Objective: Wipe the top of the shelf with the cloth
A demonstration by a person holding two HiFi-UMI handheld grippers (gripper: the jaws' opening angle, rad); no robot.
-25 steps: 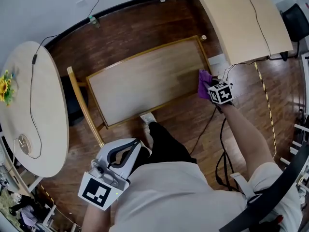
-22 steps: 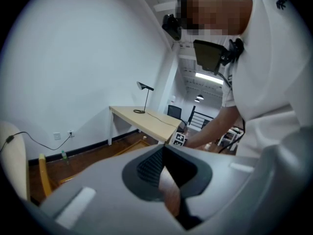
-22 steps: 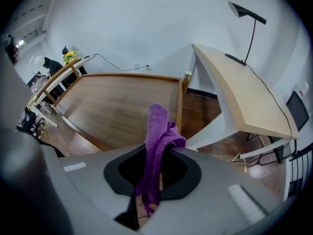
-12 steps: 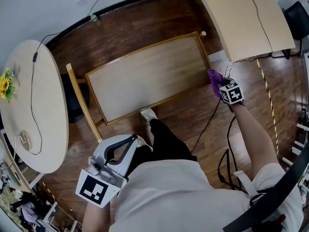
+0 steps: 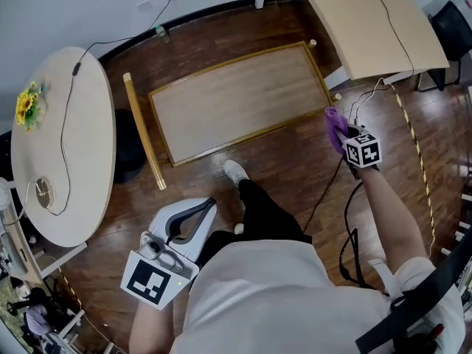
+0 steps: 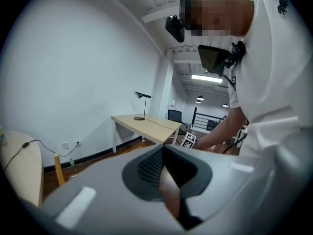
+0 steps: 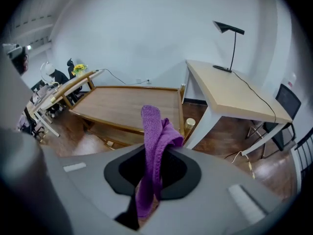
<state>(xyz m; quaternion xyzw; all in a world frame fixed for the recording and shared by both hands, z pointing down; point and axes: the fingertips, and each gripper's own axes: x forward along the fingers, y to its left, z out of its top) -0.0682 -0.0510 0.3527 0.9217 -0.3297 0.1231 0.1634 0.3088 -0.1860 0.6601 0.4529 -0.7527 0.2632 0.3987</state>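
Note:
The shelf's top is a long wooden panel with a raised rim, standing on dark floorboards. My right gripper hangs beside the shelf's right end, off the panel, shut on the purple cloth. In the right gripper view the cloth stands up between the jaws of that gripper, and the shelf top lies ahead and to the left. My left gripper is held low near my body at the lower left, well away from the shelf. Its jaws meet at the tips with nothing between them.
An oval white table with yellow flowers and a cable stands left of the shelf. A light desk stands behind the shelf's right end, with a black lamp on it. Cables trail on the floor. My shoe is beside the shelf's front edge.
My right gripper has carried the cloth off the shelf's right end, rightward and toward me. The left gripper stays low by my body.

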